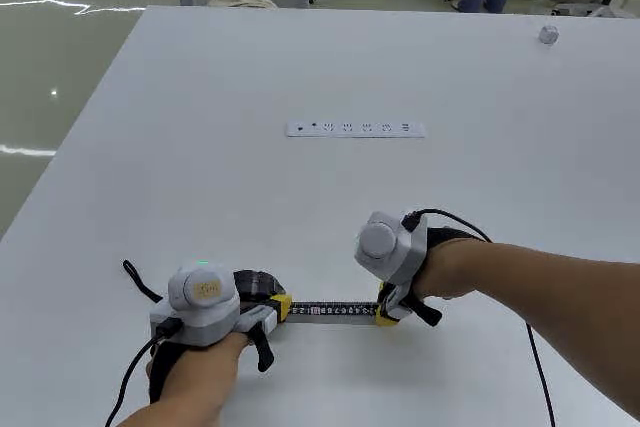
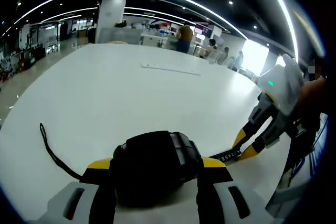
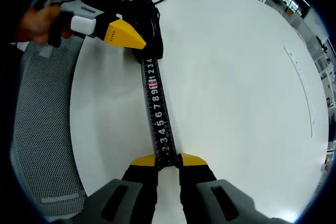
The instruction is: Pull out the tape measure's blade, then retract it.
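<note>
With the left gripper (image 2: 157, 167) clamped on the case (image 2: 154, 153) on the table (image 1: 300, 197) and the right gripper (image 3: 168, 159) pinching the blade (image 3: 156, 103), the pull was best kept straight and low.

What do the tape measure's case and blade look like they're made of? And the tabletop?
The case is black, matte and ribbed, likely rubber-coated plastic. The blade is a thin dark strip with printed white numerals, probably coated steel. The tabletop is smooth, white, faintly glossy, possibly laminate.

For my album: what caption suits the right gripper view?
Right gripper pinches the tape blade, drawn out from the black case held by the left gripper on a white table.
</note>
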